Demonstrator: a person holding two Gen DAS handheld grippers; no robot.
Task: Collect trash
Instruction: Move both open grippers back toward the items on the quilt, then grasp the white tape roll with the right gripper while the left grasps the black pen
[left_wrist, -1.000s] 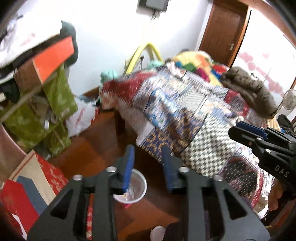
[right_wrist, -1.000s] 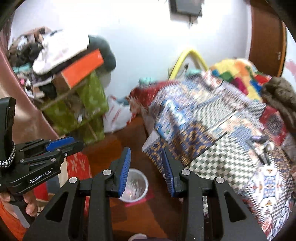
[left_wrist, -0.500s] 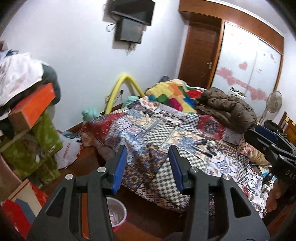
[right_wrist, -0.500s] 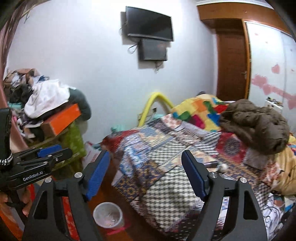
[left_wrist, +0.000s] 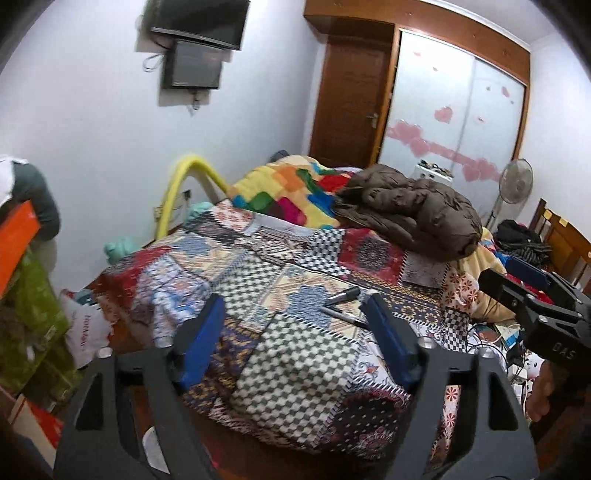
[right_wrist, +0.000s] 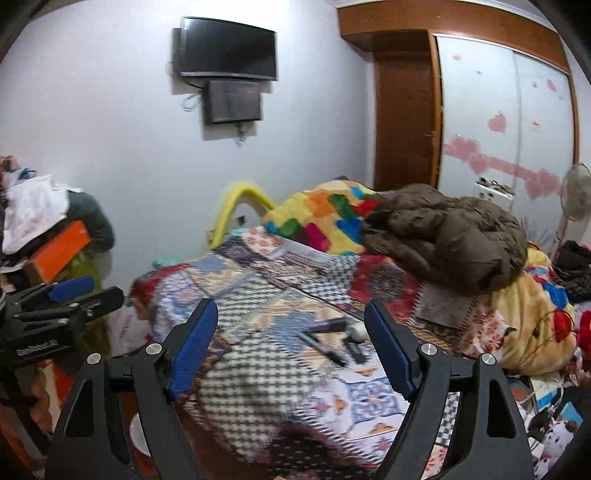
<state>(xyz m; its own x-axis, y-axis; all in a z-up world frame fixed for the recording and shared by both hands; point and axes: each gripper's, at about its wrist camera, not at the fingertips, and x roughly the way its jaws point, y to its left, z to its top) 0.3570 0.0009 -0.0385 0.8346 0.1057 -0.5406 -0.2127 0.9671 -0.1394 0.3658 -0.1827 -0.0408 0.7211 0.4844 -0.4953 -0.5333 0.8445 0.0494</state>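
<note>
My left gripper hangs over the near corner of the patchwork-quilted bed; its blue-padded jaws are opening and nothing is between them. My right gripper stands open and empty over the same quilt. Dark pens lie on the quilt just past the fingertips, and they show as blurred dark pens in the right wrist view. A white bin sits on the floor at the bed's foot, mostly hidden by the gripper frame; its white rim also shows. Each wrist view catches the other gripper: right gripper, left gripper.
A brown jacket and a colourful blanket lie at the bed's far end. Piled clutter with an orange box and a white plastic bag stand left. A fan, cables and clutter crowd the right.
Both grippers rose and swung from the floor bin up toward the bed. Both sets of jaws spread wide. The bin slid to the bottom edge of each view.
</note>
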